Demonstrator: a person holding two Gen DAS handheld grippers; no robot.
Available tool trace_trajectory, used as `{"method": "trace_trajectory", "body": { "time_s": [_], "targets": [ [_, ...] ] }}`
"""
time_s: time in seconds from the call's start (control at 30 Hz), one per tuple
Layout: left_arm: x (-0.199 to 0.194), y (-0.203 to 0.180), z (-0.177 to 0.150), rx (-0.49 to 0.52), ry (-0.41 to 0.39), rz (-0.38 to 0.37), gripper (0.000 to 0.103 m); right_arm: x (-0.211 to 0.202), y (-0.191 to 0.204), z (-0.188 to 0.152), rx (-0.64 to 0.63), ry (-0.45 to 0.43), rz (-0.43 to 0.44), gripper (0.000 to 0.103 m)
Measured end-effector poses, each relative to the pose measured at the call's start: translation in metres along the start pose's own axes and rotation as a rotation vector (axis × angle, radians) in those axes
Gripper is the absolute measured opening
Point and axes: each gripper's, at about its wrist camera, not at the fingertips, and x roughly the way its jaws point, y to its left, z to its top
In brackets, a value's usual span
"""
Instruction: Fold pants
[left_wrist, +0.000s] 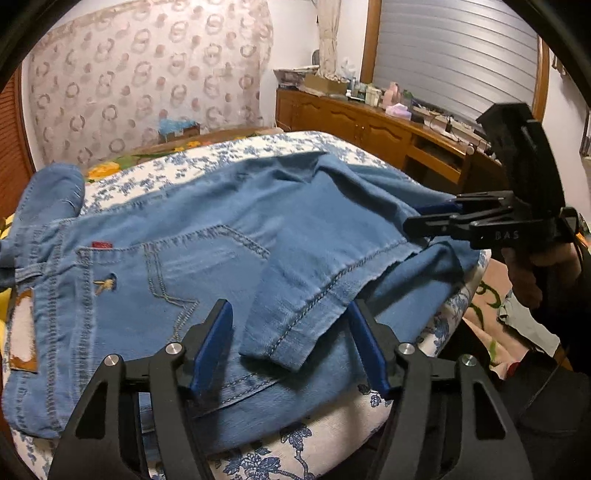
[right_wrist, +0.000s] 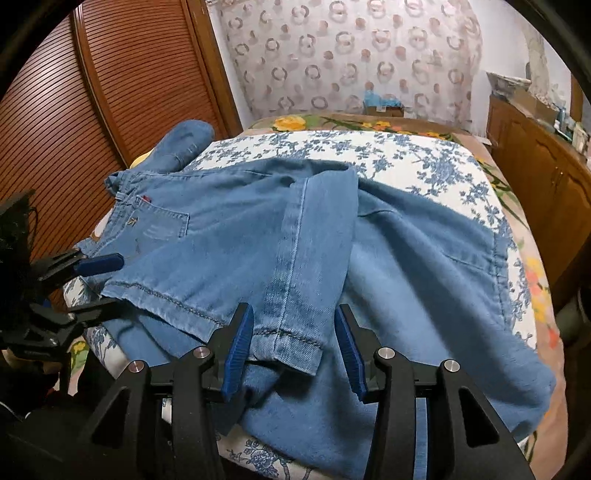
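Blue denim pants lie on the bed, one leg folded back across the seat so that its hem faces me. In the left wrist view my left gripper stands open low over that hem, a blue pad on either side and neither pressing. Its fingertips also show at the left edge of the right wrist view, left gripper. My right gripper is open around the hem's other corner, with gaps at the pads. From the left wrist view, the right gripper reaches in from the right, held by a hand.
The pants rest on a white sheet with blue flowers over a flowered bedspread. A wooden sideboard with clutter runs along the right of the bed. A slatted wooden door stands to the left, a patterned headboard behind.
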Motion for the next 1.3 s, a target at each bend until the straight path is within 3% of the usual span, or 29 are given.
{"method": "trace_trajectory", "body": {
  "time_s": [0.13, 0.2, 0.23, 0.3, 0.57, 0.77, 1.03, 1.3],
  "targets": [
    [0.005, -0.002, -0.001, 0.005, 0.010, 0.003, 0.040, -0.004, -0.001, -0.002, -0.017, -0.009, 0.023, 0.044],
    [0.004, -0.004, -0.002, 0.016, 0.001, 0.003, 0.026, -0.003, -0.001, -0.003, -0.038, -0.013, 0.050, 0.021],
    [0.001, -0.005, -0.001, 0.014, -0.010, -0.007, 0.022, -0.005, 0.000, -0.002, -0.049, -0.022, 0.063, 0.018],
    [-0.005, -0.006, 0.001, 0.019, -0.027, -0.005, 0.021, -0.011, 0.002, 0.003, -0.063, -0.050, 0.069, 0.013],
    [-0.056, 0.007, 0.014, -0.016, -0.150, 0.006, 0.019, -0.044, 0.022, 0.045, -0.144, -0.200, 0.108, 0.011],
    [-0.098, 0.032, 0.012, -0.067, -0.226, 0.077, 0.019, -0.044, 0.064, 0.083, -0.240, -0.256, 0.169, 0.010],
    [-0.118, 0.064, -0.008, -0.135, -0.223, 0.147, 0.019, -0.006, 0.096, 0.107, -0.292, -0.243, 0.248, 0.010],
    [-0.117, 0.096, -0.034, -0.209, -0.185, 0.178, 0.019, 0.067, 0.123, 0.145, -0.342, -0.184, 0.279, 0.010]
  ]
}}
